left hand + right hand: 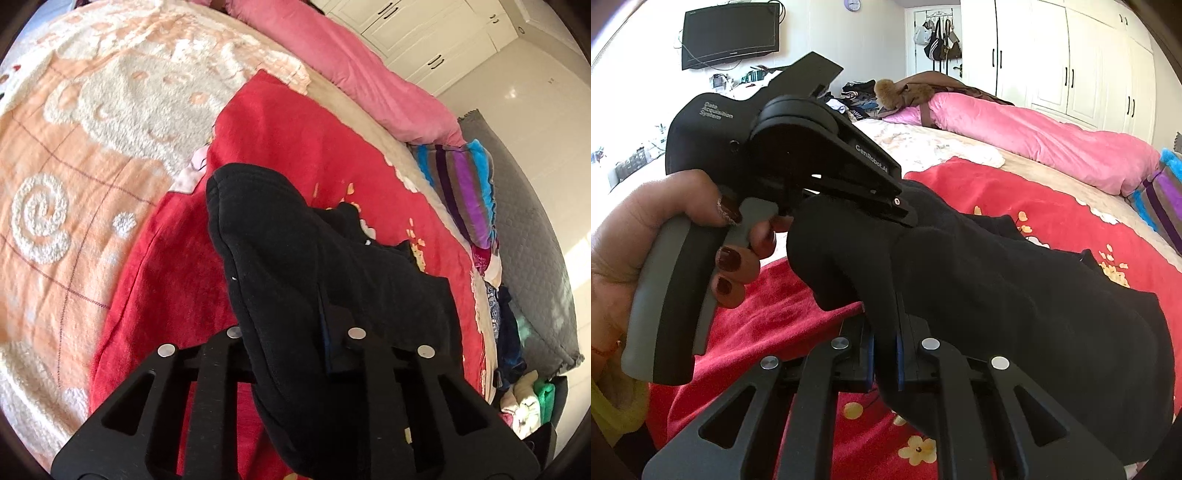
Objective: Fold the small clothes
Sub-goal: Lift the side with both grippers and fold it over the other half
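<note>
I have both tongs clenched on the black garment [1015, 295], which hangs lifted above the bed. My right tongs [884, 354] pinch a fold of it between the blue pads; my left tongs [905, 218] bite its upper edge, with the person's left hand [683, 229] squeezing the grey trigger. From the left wrist view the cloth [295, 258] drapes straight over the left tongs [291, 332], hiding the tips.

Under it lies a red blanket [288, 129] with yellow flowers, beside an orange-and-cream towel blanket [92, 122] — both spread flat on the bed. A pink quilt [1034, 136] is bunched along the far side, a striped pillow [465, 184] at its end. Other clothes sit piled at the bed's edge [517, 398]. Beyond stand white wardrobes [1071, 66], a wall-mounted television [731, 33] and bags hung on a door [938, 40].
</note>
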